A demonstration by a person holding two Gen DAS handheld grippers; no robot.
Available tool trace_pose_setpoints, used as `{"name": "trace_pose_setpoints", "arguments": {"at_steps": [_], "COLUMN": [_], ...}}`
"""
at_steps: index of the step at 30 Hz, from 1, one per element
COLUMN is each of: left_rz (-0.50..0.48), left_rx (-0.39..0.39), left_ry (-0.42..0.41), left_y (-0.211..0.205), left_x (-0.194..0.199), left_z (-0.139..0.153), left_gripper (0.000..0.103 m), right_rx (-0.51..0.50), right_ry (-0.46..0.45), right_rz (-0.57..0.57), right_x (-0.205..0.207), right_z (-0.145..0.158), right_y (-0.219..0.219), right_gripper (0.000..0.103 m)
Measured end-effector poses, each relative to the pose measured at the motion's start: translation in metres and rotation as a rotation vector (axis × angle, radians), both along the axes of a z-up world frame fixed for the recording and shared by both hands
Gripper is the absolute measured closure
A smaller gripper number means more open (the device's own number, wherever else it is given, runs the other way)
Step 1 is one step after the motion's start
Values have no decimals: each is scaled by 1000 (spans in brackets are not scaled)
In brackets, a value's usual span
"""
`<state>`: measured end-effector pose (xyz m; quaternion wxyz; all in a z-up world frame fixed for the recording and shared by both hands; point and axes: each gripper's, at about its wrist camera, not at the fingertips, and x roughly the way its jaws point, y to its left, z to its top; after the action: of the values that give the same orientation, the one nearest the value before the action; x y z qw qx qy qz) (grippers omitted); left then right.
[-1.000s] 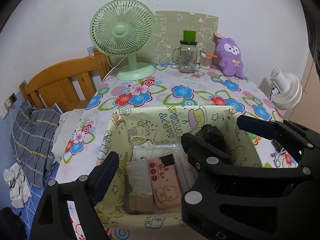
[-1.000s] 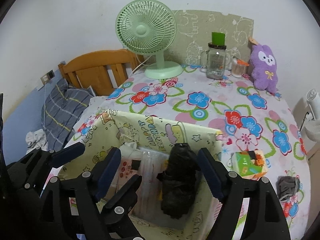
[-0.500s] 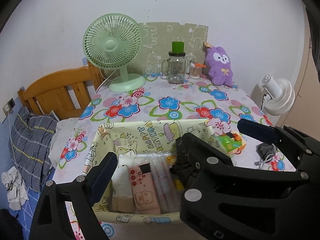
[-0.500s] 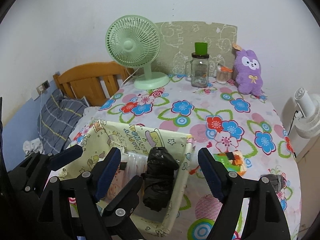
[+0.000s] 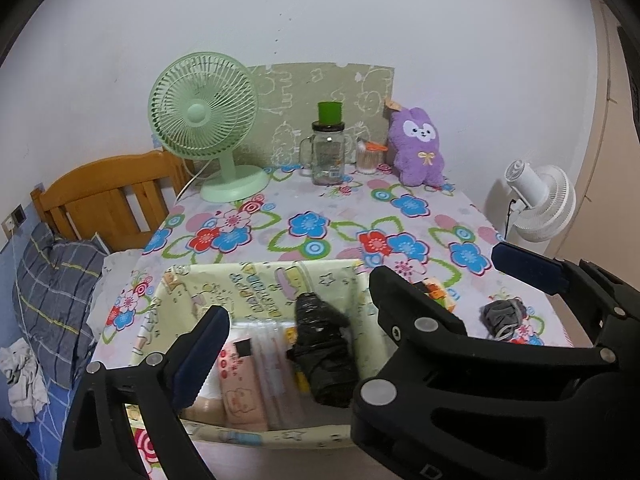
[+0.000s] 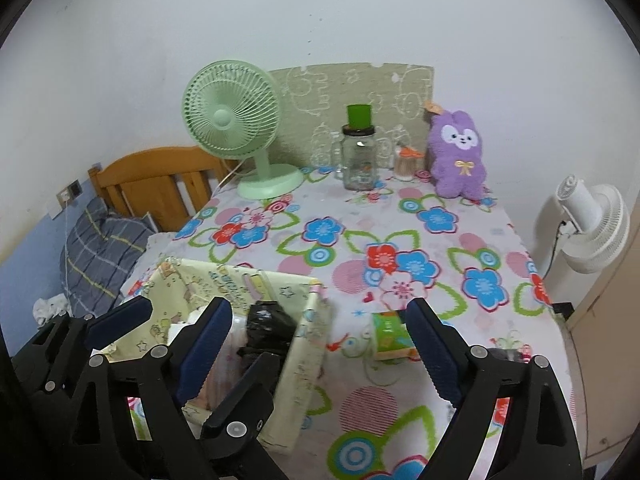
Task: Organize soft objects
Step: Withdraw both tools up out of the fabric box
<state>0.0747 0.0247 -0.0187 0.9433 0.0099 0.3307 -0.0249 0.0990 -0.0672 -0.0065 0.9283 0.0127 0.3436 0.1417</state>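
**Black bundle dropped in bin, both tongs backing off**

Black wrapped bundle sits inside the yellow fabric bin, right end, next to the pink pack and clear packs. A second ago the right tongs straddled it; now they are pulled back and up, jaws just been opening, wide, nothing between them. Left tongs also wide and empty, jaws likewise just opened further, and further from the bin than before. Means this placement looks done. Still loose on the floral tabletop: green pack just right of the bin, grey crumpled cloth further right, purple plush at the back. Green pack is likely next.
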Motion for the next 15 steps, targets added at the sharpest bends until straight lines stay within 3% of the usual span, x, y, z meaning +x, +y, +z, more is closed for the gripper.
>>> {"name": "trace_pose_setpoints", "arguments": {"at_steps": [15], "left_rz": [-31], "left_rx": [-14], "left_ry": [-16], "left_y": [-39], "left_x": [-4], "left_z": [6], "left_gripper": [4], "right_rx": [-16], "right_ry": [-7], "right_rz": [-75], "right_x": [-6], "right_z": [7], "right_y": [-44], "right_gripper": [9]}}
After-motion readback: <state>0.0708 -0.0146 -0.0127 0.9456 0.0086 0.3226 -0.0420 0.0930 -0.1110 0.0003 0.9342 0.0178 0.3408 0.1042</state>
